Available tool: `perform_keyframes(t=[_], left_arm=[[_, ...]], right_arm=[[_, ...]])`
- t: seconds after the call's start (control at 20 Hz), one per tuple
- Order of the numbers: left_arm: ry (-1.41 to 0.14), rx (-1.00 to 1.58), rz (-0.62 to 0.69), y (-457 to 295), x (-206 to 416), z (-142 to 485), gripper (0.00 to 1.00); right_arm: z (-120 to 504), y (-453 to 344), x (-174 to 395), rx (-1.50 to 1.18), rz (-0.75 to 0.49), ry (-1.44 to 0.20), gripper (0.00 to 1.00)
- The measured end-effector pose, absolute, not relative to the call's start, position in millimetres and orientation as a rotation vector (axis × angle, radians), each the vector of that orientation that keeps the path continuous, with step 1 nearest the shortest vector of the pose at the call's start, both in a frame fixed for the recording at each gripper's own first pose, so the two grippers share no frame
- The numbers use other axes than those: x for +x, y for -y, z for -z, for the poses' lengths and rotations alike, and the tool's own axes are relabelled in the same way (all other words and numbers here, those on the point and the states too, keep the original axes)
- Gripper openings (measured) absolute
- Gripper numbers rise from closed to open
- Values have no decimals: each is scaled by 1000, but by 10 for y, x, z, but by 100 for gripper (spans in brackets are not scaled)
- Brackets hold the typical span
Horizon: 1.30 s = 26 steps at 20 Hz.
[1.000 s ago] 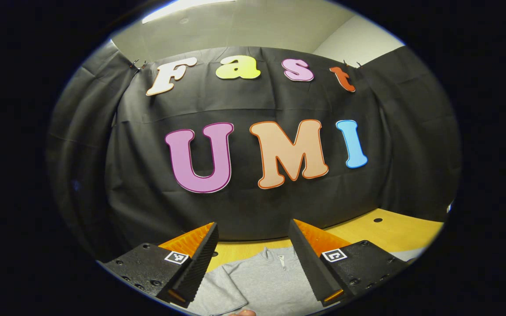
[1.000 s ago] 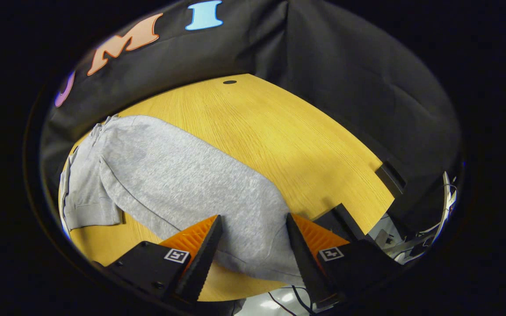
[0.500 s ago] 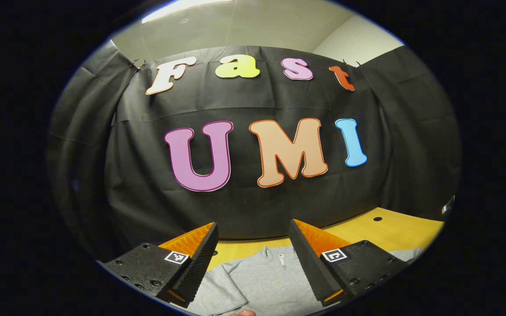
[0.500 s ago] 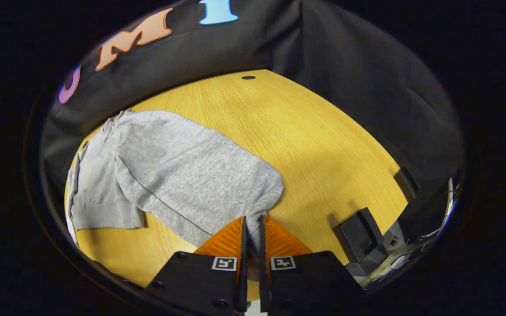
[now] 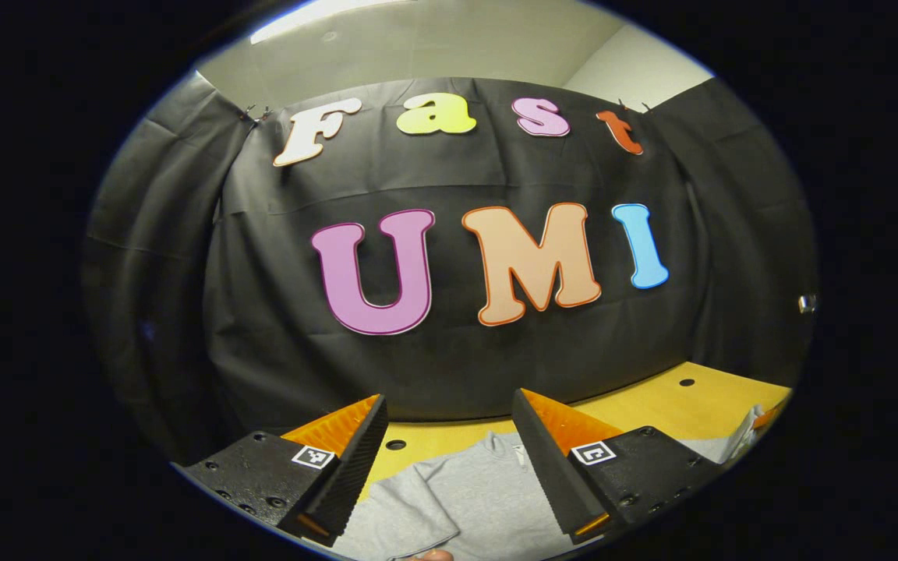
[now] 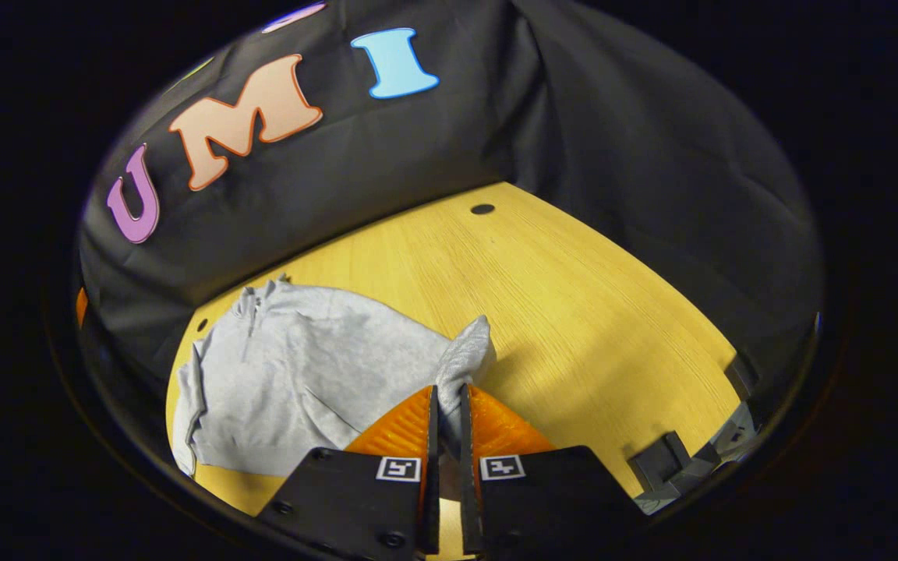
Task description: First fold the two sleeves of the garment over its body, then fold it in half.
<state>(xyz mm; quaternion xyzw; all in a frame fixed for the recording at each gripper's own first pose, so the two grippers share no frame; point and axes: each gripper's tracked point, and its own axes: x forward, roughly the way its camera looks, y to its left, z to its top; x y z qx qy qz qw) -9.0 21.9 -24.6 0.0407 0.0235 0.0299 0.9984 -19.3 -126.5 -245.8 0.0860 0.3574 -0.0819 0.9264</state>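
A grey sweatshirt (image 6: 301, 374) with a short zip collar lies on the yellow wooden table (image 6: 574, 312). My right gripper (image 6: 447, 397) is shut on the end of one sleeve (image 6: 468, 351), which rises off the table in a bunched fold. In the left gripper view the same sweatshirt (image 5: 472, 499) lies below and between the fingers, collar toward the wall. My left gripper (image 5: 449, 413) stands open above it, with nothing between its fingers. A fingertip (image 5: 429, 555) shows at the bottom edge.
The black cloth wall closes the far side of the table. A small round hole (image 6: 482, 209) marks the tabletop near the back. A dark bracket (image 6: 663, 456) sits at the table's right edge.
My right gripper shut on the sleeve end, then lifted it up and toward the body, so the sleeve now stands bunched. The left gripper shifted slightly and stays open.
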Motion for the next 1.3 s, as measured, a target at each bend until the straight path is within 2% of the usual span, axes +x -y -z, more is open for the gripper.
perform_keyframes(t=[0.25, 0.3, 0.35, 1.0, 1.05, 1.2, 1.3], left_arm=[[-48, 89, -158, -604, -208, 233, 94], [-46, 91, -178, -688, -234, 218, 90], [-44, 93, -198, -769, -267, 204, 94], [-94, 106, -454, -1765, -902, 326, 94], [-99, 105, -470, -1823, -947, 337, 97], [-112, 103, -508, -1981, -1069, 376, 90], [-116, 102, -533, -2086, -1169, 392, 94]], right_arm=[[2204, 805, 218, 143, 65, -693, 13], [2182, 707, 300, 141, 44, -689, 13], [2155, 607, 374, 143, 23, -687, 13], [1995, -909, 1128, 75, -244, -647, 13], [1995, -1015, 1159, 73, -258, -644, 13], [1974, -1357, 1273, 80, -299, -640, 13], [1957, -1610, 1343, 78, -328, -634, 13]])
